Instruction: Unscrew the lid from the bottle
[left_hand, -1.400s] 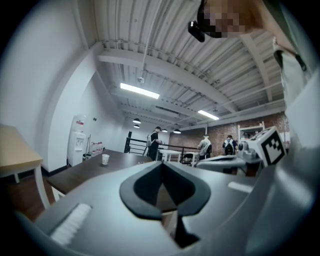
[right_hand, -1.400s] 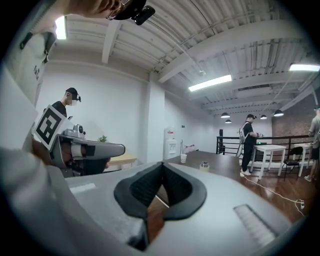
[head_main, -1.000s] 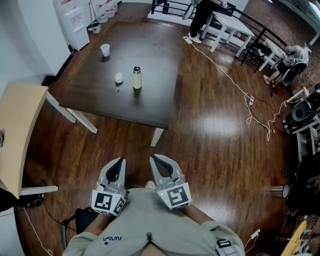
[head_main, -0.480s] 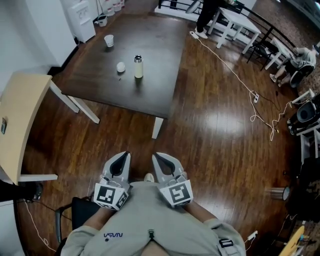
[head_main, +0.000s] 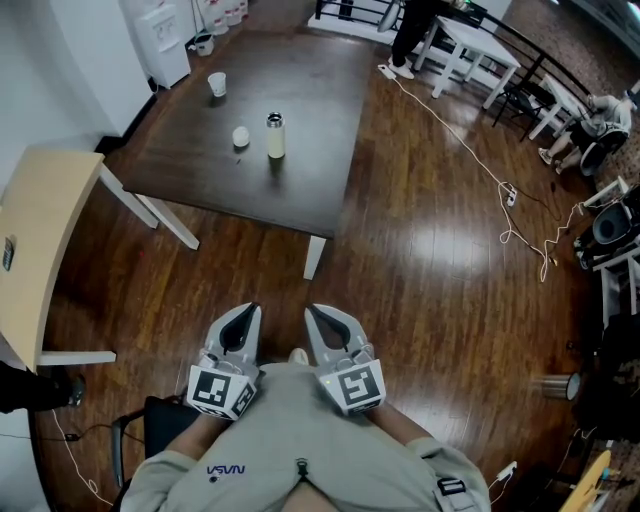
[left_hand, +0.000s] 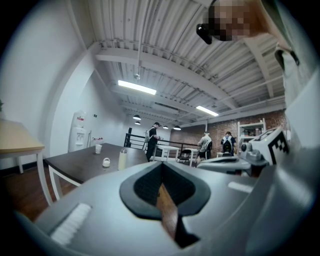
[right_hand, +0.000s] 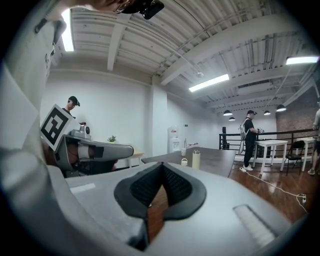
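The only lettering is a small dark print on the chest of the person's grey shirt (head_main: 300, 445). From above it stands upside down and looks like "NASA", though it is too small to be sure. The cubes on the left tool (head_main: 244, 313) and the right tool (head_main: 311, 313) carry black-and-white square code patterns, with no letters. A red mark on the white water dispenser (left_hand: 79, 132) and a small tag on the pale side table (head_main: 30, 260) cannot be read.
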